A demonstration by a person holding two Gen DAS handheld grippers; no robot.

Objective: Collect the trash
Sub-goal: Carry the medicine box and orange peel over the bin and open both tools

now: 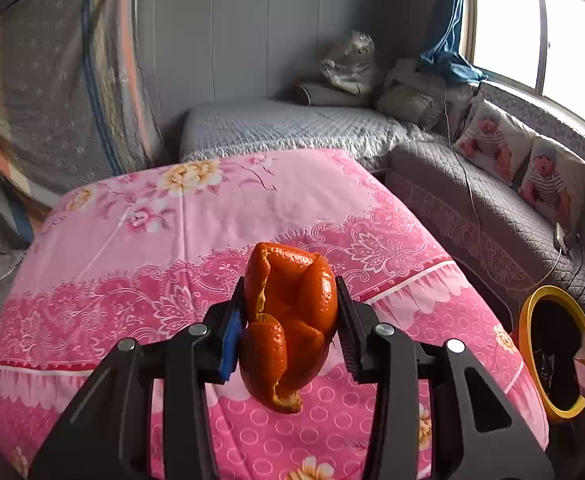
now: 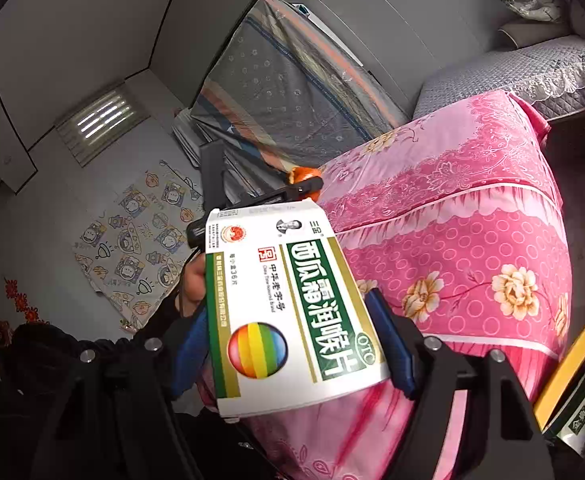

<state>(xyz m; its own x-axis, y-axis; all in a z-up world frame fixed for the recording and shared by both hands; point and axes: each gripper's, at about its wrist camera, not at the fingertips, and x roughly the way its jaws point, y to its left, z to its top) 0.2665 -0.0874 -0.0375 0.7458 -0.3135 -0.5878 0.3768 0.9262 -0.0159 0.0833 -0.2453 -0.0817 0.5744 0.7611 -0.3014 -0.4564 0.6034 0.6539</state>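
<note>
Aloft, left gripper (image 1: 292, 320) clamps orange peel (image 1: 290, 324), right gripper (image 2: 288, 344) medicine box (image 2: 288, 308).

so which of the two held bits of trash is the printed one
The box, flat white card with green print and a rainbow ball, clamped in the right gripper. The left gripper holds plain orange peel, no print.

The left gripper (image 1: 290, 322) is matte black, with angular linkage arms pinned by round silver screws (image 1: 383, 329) and a blue pad on one finger. The right gripper (image 2: 288, 334) is the same black frame, both pads blue. Beside it show bare skin (image 2: 194, 286) and a dark sleeve (image 2: 44, 344).
</note>
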